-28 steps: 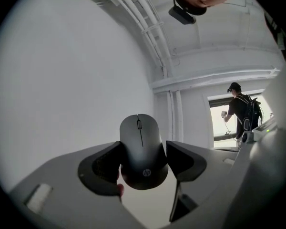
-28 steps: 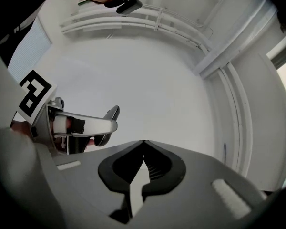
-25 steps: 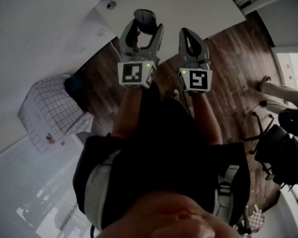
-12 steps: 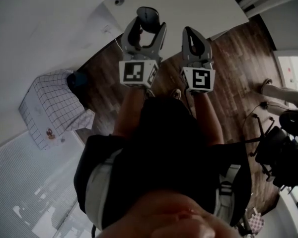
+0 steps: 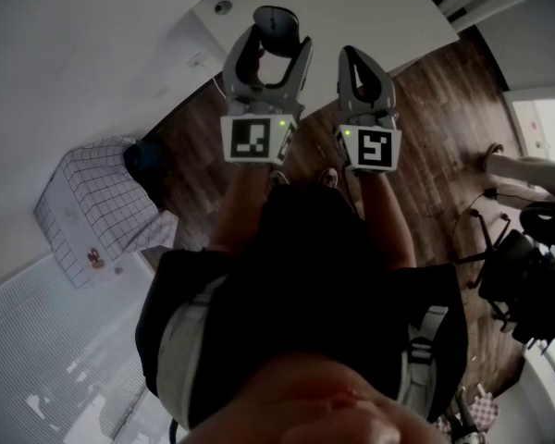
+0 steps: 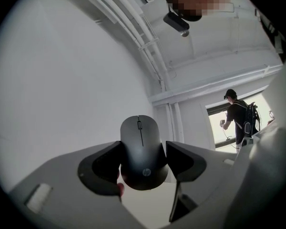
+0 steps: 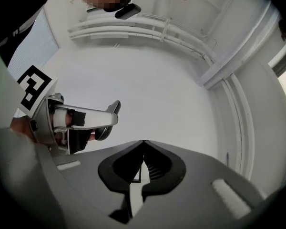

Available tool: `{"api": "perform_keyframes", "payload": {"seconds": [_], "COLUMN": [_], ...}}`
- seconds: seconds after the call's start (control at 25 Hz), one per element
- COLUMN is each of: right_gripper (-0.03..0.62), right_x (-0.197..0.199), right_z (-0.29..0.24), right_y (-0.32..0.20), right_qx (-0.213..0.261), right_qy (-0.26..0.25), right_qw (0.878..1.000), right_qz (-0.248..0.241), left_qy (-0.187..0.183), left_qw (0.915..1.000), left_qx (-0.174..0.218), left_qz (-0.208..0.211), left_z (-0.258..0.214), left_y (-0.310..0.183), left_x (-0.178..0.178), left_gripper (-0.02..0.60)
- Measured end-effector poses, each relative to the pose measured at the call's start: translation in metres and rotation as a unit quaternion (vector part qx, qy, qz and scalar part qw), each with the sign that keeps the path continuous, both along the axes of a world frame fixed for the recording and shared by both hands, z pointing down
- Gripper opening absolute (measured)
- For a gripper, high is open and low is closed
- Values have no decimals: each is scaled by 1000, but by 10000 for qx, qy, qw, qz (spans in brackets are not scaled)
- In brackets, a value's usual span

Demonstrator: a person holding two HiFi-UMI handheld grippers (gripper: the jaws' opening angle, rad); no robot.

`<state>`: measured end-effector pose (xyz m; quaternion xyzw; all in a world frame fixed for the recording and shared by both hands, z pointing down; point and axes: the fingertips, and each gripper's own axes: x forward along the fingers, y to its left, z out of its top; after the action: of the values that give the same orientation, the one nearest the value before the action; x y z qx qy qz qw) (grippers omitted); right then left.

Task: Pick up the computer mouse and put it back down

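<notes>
**A:** What is the left gripper (image 5: 276,52) doing?

**B:** It is clamping the computer mouse (image 6: 142,149). Its jaws are standing wide apart. Both pads are pressing on the mouse's flanks near its rear end, where the logo is showing. The wheel end is sticking out past the fingertips, and the top face is turning toward that gripper's camera.

**A:** And where is the mouse sitting in the scene?

**B:** It is hanging in the grip in front of the white wall (image 6: 62,80). From the head view it is showing over the left part of the white table (image 5: 379,12), close to the table's near edge.

**A:** Is the right gripper (image 5: 353,58) carrying anything?

**B:** No. Its jaws are meeting tip to tip and gripping nothing. It is hovering just right of the left gripper, level with it, over the table's near edge. Its own view is catching the left gripper from the side, with the mouse's nose poking out.

**A:** What else is showing?

**B:** The wooden floor (image 5: 425,155) is lying below both grippers. A checked box (image 5: 92,202) is standing far left, and an office chair (image 5: 527,276) is standing far right. A person (image 6: 238,118) is standing by a window, well beyond the mouse.
</notes>
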<state>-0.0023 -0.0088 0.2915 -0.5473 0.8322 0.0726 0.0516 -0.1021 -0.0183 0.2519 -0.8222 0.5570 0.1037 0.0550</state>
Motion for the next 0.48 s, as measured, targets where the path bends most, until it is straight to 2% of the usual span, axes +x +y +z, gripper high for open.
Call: {"api": "perform_keyframes", "payload": {"seconds": [0.48], "right_gripper": [14], "right_x": [-3], "right_z": [-2], "right_y": [4], "right_qx": [45], "right_qy": [38], "right_qw": [10000], "right_qz": [5], "left_qy": [-113], "left_qw": [9999], "left_qx": [65], "left_qz": [0], "left_z": [-10], "left_y": [6], "left_x": [1], "left_gripper": [298]}}
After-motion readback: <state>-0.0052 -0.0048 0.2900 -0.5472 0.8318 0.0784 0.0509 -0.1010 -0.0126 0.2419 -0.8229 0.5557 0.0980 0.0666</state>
